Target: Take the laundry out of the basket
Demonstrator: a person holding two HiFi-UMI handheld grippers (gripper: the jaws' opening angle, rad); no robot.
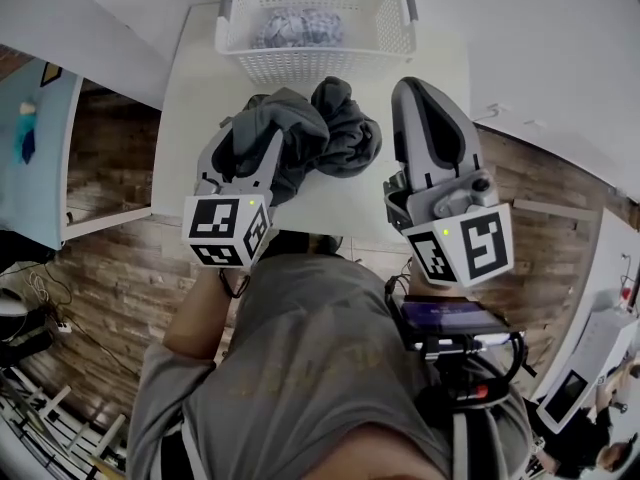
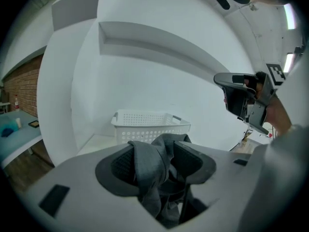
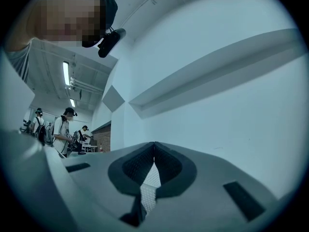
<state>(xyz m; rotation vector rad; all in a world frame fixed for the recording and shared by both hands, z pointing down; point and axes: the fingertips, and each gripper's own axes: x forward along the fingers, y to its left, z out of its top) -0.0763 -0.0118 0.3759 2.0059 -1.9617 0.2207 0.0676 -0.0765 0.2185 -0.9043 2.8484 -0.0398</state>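
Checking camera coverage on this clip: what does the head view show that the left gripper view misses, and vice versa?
Only the head view: a patterned garment inside the basket, and the person's grey shirt. Only the left gripper view: the left gripper with jaws apart and the grey garment between them, and a wall ledge. Both: the white basket, the grey garment, the right gripper.

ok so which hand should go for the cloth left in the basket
Right. The right gripper is empty, jaws shut, and sits near the basket holding the patterned cloth. The left gripper has the grey garment between its jaws.
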